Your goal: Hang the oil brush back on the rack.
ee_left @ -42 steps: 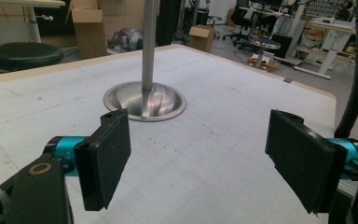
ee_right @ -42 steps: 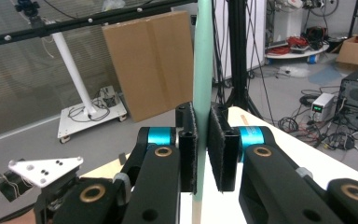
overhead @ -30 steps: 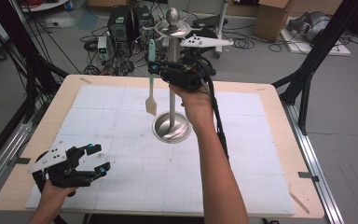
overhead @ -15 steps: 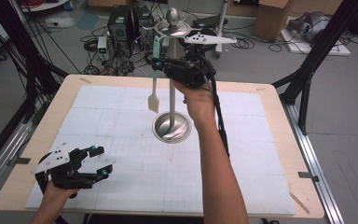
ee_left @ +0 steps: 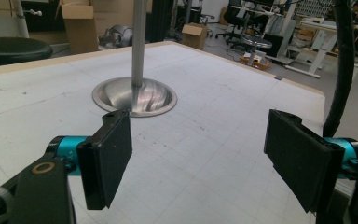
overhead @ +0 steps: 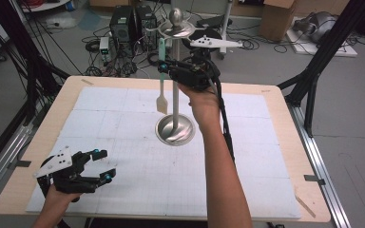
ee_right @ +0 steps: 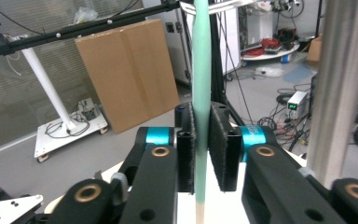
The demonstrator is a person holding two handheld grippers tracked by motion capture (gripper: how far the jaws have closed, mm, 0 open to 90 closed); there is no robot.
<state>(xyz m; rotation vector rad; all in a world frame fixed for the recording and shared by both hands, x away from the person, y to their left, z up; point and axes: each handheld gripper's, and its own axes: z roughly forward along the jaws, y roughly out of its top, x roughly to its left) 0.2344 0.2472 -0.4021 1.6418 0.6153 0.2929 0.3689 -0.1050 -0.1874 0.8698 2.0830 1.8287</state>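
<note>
Since the earlier frame the right gripper has been carried slightly higher and farther from the person, and the spatula has been lifted with it. Its jaws are seen closed on the pale green handle of the spatula, which hangs upright with its cream blade below the jaws, just beside the pole of the metal stand and above the white mat on the worktop. The left gripper is held low over the near-left corner of the worktop, its jaws spread wide with nothing between them, and the round base of the metal stand is seen beyond them.
</note>
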